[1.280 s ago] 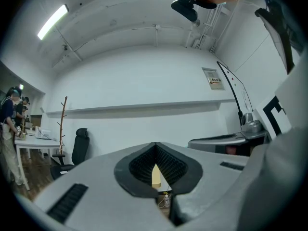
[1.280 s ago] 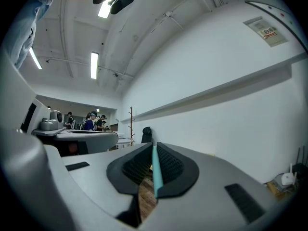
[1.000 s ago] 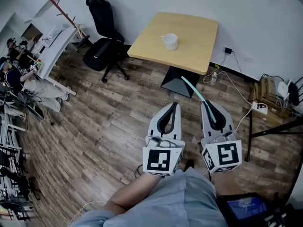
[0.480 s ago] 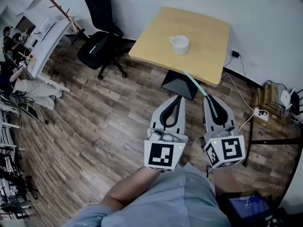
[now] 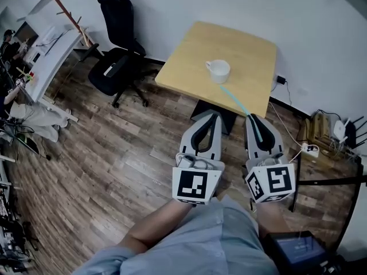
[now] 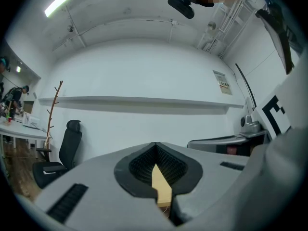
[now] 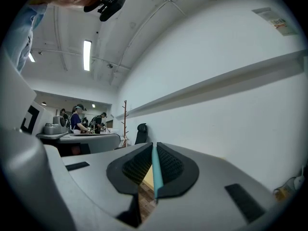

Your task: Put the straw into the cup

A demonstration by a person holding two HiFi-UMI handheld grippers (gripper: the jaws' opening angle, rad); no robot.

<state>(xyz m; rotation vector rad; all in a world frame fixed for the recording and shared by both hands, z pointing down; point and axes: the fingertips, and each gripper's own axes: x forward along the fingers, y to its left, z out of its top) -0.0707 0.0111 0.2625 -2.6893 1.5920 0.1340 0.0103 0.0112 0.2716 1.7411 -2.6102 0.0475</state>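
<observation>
The right gripper [image 5: 253,119] is clamped on the teal straw [image 5: 237,102]. It pinches the straw's near end, so the long free length points toward 11 o'clock at the white cup [image 5: 219,70]. The cup stands on the wooden table [image 5: 241,42] (handle toward 9 o'clock). The left gripper [image 5: 210,114] is closed on nothing. Held so far from its tip, the straw could swivel in the pinch, miss the mouth, or nudge the light cup toward the table's near edge.

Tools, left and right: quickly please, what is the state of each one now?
Left tool: closed, nothing between its jaws.
Right tool: closed on the straw.
</observation>
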